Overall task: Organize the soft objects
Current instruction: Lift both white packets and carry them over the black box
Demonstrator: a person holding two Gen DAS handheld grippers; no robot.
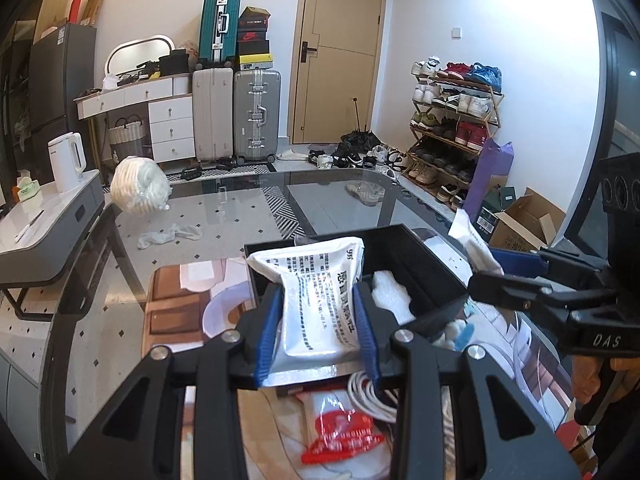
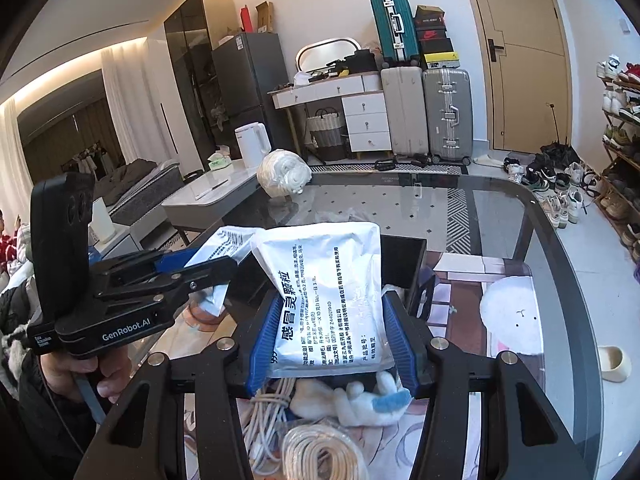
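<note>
Here each gripper is clenched on a crinkly white sachet above the black box on the glass table: the left gripper on one sachet, the right gripper on another. Only the left view shows a red packet; only the right view shows a plush toy and a coiled cord.

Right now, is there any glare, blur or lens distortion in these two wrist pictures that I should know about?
Left wrist view: strong fisheye bending with dark corners, and the glass table mirrors the room. The red packet near the bottom edge is soft. Right wrist view: same barrel curve, a bright ceiling light strip at upper left, and sharp print on the white pouch.
</note>
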